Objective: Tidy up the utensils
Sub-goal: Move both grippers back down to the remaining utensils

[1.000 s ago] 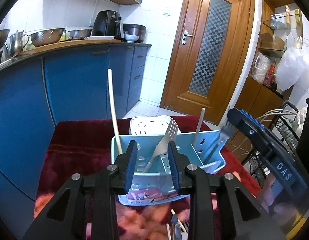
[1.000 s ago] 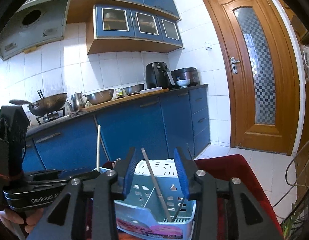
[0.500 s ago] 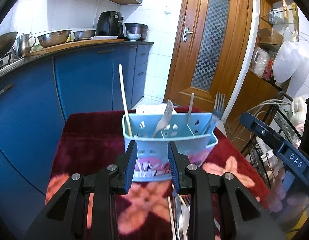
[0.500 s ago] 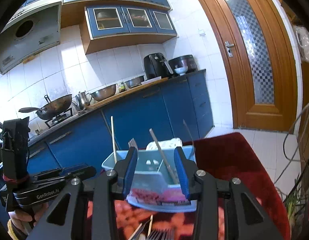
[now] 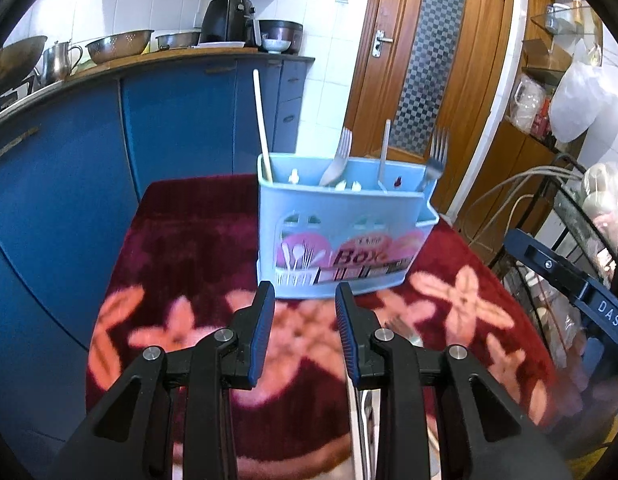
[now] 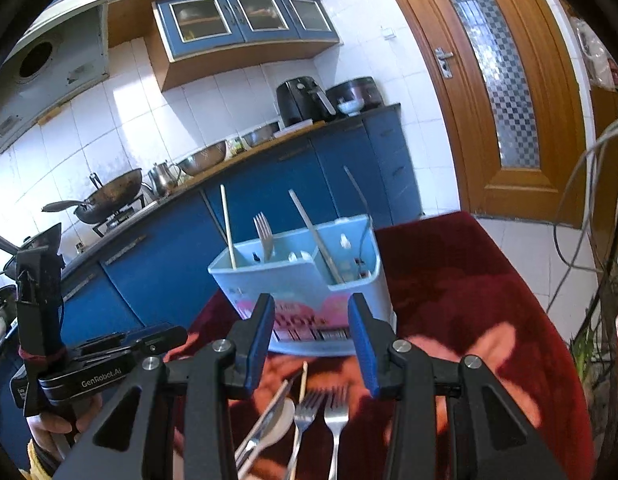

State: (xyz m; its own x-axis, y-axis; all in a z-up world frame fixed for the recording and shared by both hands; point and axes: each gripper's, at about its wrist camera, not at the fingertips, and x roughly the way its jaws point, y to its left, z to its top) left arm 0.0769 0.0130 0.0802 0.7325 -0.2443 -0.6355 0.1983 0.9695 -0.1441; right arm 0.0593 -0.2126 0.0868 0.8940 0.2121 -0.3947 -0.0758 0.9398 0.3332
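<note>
right wrist view, operator: your right gripper hangs just near of the pale blue utensil box, its blue pads parted with nothing between them. below and near of those pads lies the loose cutlery on the red floral cloth: two forks side by side, a spoon, a knife and a pale chopstick. every one of them lies with its long axis running near to far, the fork tines and the chopstick tip towards the box and the handles towards you, passing out of the bottom of the frame. your line of approach therefore runs almost along the handles, and the parted jaws stand left and right, across them. in my judgement that suits a straight descent onto a single handle, and the right-hand fork sits closest under the gap. the left wrist view shows your left gripper likewise open and empty, facing the printed front of the box. only a blurred sliver of metal shows low beside its right finger, so the pile lies to that hand's right and is mostly hidden from it. i judge the right hand nearer and better placed. the box already holds two forks, a chopstick and slender handles standing upright. the forks touch, so expect a neighbour to shift.
</note>
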